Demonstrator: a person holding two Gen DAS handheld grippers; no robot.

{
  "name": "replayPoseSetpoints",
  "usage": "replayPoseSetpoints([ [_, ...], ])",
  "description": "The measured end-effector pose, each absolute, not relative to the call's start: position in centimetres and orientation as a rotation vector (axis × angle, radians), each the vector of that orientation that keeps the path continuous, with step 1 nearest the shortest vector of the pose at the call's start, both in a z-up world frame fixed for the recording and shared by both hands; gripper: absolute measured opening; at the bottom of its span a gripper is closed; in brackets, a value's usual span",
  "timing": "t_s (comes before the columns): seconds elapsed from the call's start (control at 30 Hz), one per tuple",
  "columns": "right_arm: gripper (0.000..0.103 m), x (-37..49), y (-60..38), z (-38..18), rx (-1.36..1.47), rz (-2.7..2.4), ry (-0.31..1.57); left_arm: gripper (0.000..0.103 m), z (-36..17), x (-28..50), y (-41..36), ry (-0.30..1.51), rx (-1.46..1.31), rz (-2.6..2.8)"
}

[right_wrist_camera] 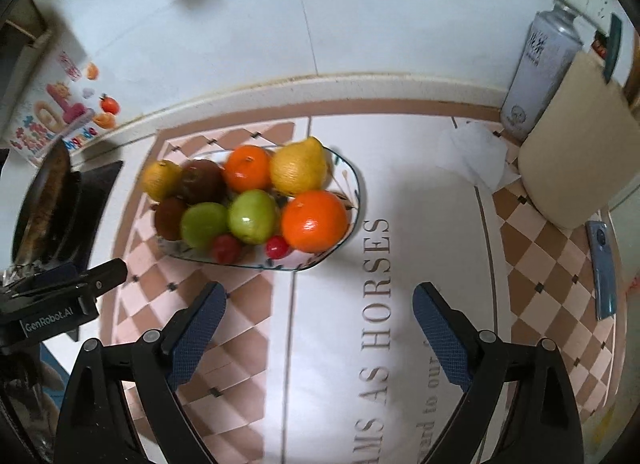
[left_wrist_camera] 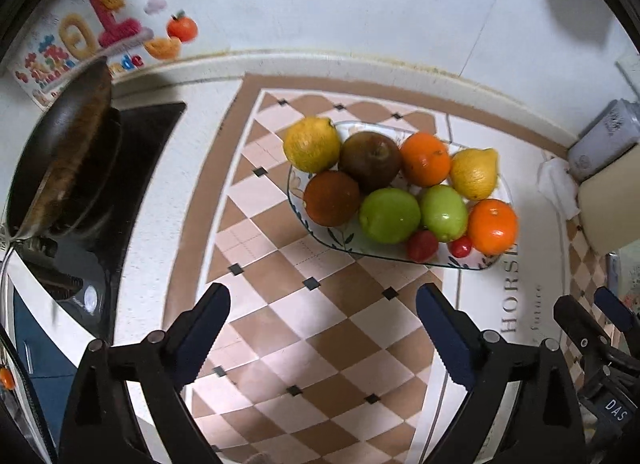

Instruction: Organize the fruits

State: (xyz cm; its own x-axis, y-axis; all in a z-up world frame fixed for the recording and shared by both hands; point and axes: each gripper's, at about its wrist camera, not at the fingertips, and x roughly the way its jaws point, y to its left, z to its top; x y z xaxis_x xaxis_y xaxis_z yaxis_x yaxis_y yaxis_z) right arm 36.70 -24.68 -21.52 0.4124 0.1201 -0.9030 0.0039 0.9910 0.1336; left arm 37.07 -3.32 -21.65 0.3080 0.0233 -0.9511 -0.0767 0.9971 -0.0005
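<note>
An oval patterned plate (left_wrist_camera: pixel 340 238) (right_wrist_camera: pixel 352 171) on the checked mat holds several fruits: two lemons (left_wrist_camera: pixel 312 143) (right_wrist_camera: pixel 298 169), two oranges (left_wrist_camera: pixel 493 225) (right_wrist_camera: pixel 314 220), two green apples (left_wrist_camera: pixel 389 215) (right_wrist_camera: pixel 253 216), dark brown fruits (left_wrist_camera: pixel 370 159) (right_wrist_camera: pixel 202 180) and two small red ones (left_wrist_camera: pixel 422 246) (right_wrist_camera: pixel 278 246). My left gripper (left_wrist_camera: pixel 322 330) is open and empty, above the mat short of the plate. My right gripper (right_wrist_camera: pixel 316 328) is open and empty, also short of the plate. The right gripper shows at the left wrist view's right edge (left_wrist_camera: pixel 592 312), the left gripper at the right wrist view's left edge (right_wrist_camera: pixel 80 284).
A dark pan (left_wrist_camera: pixel 60 159) (right_wrist_camera: pixel 44 203) sits on a black stove at the left. A spray can (right_wrist_camera: pixel 536 71), a cream board (right_wrist_camera: pixel 576 151), crumpled tissue (right_wrist_camera: pixel 476 155) and a blue phone (right_wrist_camera: pixel 602 268) stand at the right. A white tiled wall runs behind.
</note>
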Motion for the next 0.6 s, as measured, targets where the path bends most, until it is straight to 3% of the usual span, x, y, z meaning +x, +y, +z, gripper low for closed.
replayPoseSetpoints([
  [0.6, 0.097, 16.0, -21.0, -8.0, 0.102, 0.022, 0.902, 0.095, -6.9, 18.3, 0.1, 0.940, -0.020, -0.013],
])
